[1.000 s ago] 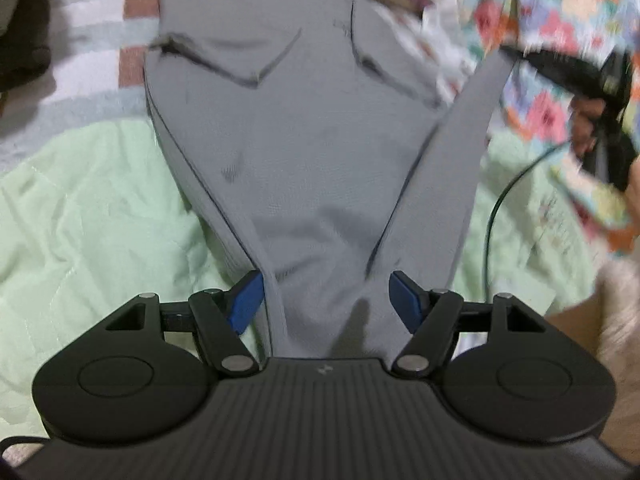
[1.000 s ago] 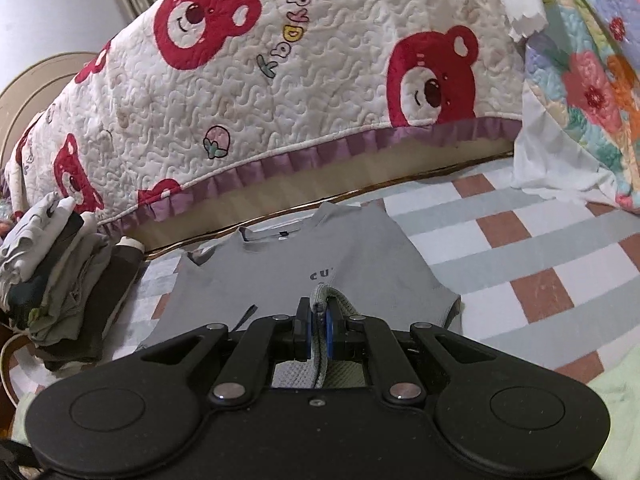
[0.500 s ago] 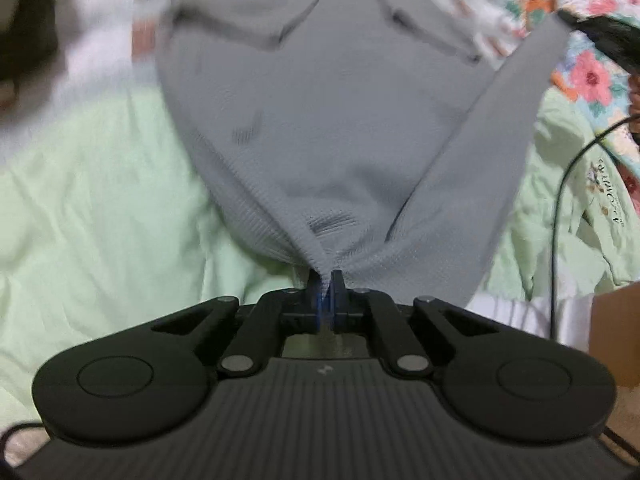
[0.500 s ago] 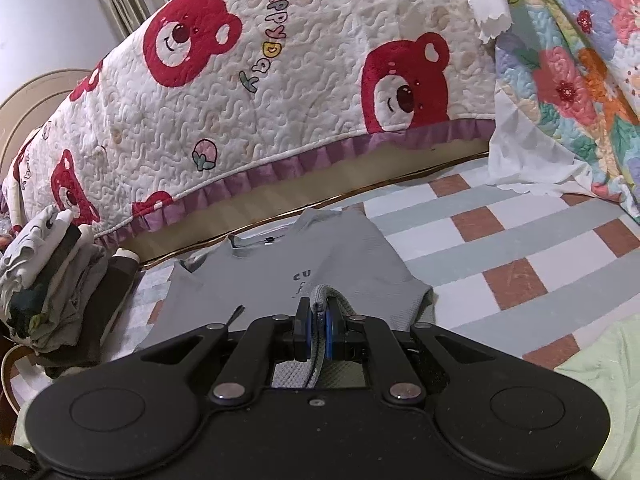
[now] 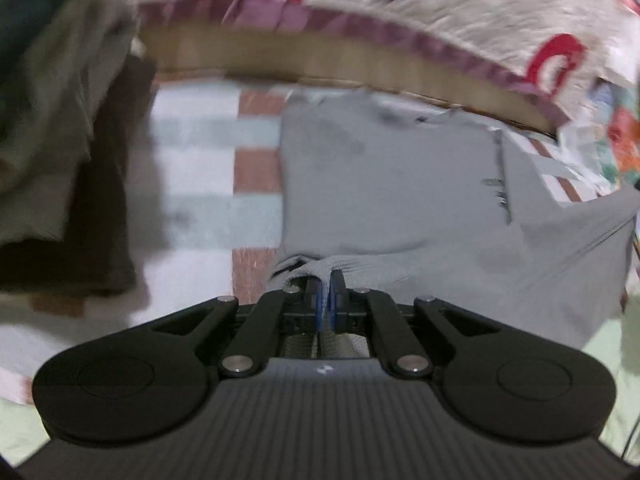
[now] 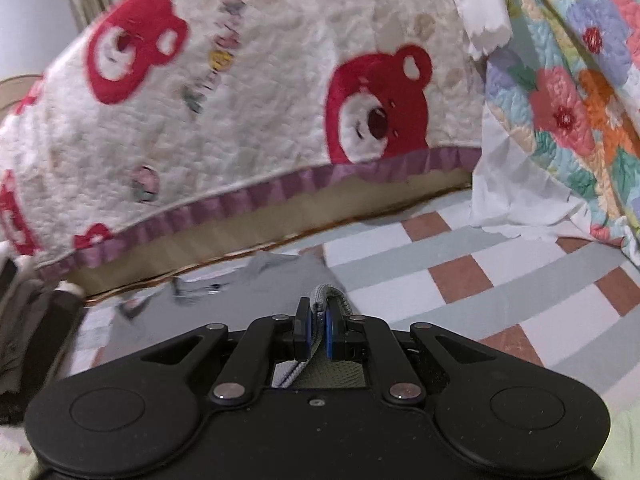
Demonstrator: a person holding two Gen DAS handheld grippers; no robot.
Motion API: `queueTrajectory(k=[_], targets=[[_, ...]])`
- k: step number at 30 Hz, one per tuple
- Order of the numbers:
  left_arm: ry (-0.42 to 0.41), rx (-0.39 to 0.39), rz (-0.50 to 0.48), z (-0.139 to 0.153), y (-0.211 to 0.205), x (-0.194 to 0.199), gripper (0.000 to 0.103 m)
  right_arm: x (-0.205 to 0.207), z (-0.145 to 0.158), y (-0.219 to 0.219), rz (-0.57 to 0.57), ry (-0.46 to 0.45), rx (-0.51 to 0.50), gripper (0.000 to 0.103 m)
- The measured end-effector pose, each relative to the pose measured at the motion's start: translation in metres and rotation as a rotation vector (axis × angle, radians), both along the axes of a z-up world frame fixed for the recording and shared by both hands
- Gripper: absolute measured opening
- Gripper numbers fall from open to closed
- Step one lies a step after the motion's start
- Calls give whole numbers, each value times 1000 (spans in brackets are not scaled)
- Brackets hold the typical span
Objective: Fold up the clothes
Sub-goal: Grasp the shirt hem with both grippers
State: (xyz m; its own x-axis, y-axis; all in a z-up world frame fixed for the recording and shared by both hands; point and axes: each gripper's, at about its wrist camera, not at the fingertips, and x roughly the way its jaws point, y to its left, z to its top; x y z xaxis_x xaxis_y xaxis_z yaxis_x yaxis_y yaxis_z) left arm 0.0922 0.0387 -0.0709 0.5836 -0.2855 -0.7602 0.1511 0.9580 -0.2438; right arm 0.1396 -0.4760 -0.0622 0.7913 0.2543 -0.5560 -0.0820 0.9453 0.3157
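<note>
A grey T-shirt (image 5: 384, 184) lies on the checked sheet, its lower part doubled up over the chest. My left gripper (image 5: 326, 292) is shut on the shirt's ribbed hem, which bunches between its blue pads. In the right wrist view the same grey T-shirt (image 6: 256, 292) lies ahead, and my right gripper (image 6: 318, 324) is shut on another fold of its ribbed hem. The cloth between the two grips stretches off to the right in the left wrist view. The picture is blurred.
A white quilt with red bears (image 6: 248, 120) and a purple frill hangs along the back. A floral quilt (image 6: 576, 92) stands at the right. A pile of dark and khaki clothes (image 5: 68, 152) sits at the left. The checked sheet (image 6: 460, 280) stretches to the right.
My left gripper closed on the shirt's hem and carried it forward over the shirt toward the bear quilt. My right gripper, shut on the hem throughout, moved forward too.
</note>
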Motion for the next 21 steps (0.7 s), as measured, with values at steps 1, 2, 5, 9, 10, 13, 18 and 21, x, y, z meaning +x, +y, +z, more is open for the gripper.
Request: queueTrajectory(k=[1, 2, 5, 9, 10, 13, 18, 21], targets=[[4, -26, 11, -8, 3, 4, 5, 10, -8, 0, -20, 31, 15, 9], [8, -52, 21, -16, 7, 7, 5, 17, -15, 2, -40, 60, 25, 9], [10, -109, 19, -30, 21, 5, 18, 30, -37, 9, -68, 98, -9, 9], [85, -207, -67, -26, 34, 10, 27, 35, -61, 12, -110, 139, -43, 9], [121, -193, -111, -23, 29, 11, 34, 34, -64, 12, -119, 144, -45, 9], [94, -93, -239, -16, 3, -3, 45, 30, -69, 8, -99, 156, -55, 9], [143, 13, -242, -46, -20, -1, 57, 30, -72, 4, -48, 153, -59, 9], [150, 33, -251, -54, -23, 2, 55, 32, -74, 2, -63, 137, -20, 9]])
